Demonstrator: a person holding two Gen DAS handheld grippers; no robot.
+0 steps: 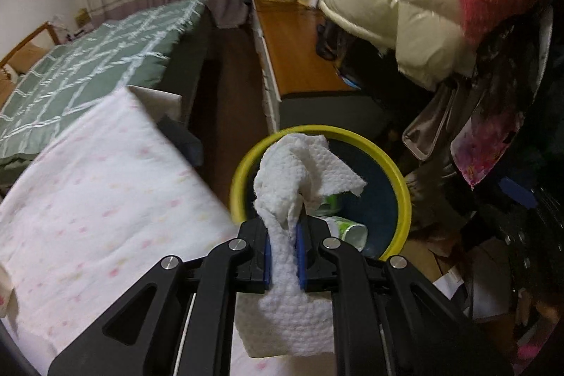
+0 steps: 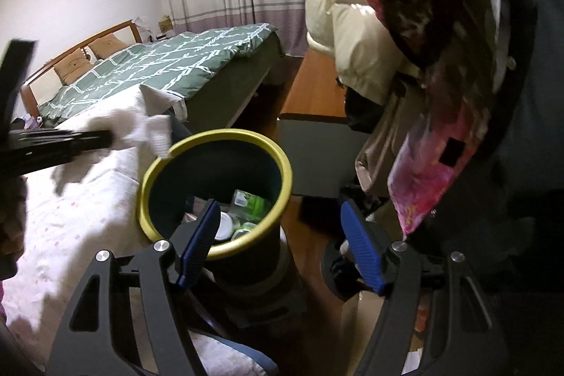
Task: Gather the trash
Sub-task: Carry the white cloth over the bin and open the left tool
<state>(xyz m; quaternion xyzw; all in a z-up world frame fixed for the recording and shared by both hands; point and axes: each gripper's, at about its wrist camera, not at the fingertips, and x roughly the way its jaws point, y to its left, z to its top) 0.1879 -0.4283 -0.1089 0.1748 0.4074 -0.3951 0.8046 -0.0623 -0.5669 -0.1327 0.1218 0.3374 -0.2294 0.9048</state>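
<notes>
Left claw (image 1: 284, 231) pinches a crumpled, dimpled paper towel (image 1: 299, 178) above the round yellow-rimmed bin (image 1: 402, 196); right claw (image 2: 280, 247) gapes empty.

Right gripper (image 2: 278, 245) jaws wide apart, nothing between the blue pads, above the near rim of a yellow-rimmed dark bin (image 2: 211, 143). Green-and-white containers (image 2: 246, 203) lie inside. At left, blurred, the left gripper (image 2: 63, 143) clamps a white paper towel (image 2: 148, 129) just beside the bin's rim, over a pale dotted sheet (image 2: 77, 217). Green quilted bed (image 2: 169, 66) behind.
</notes>
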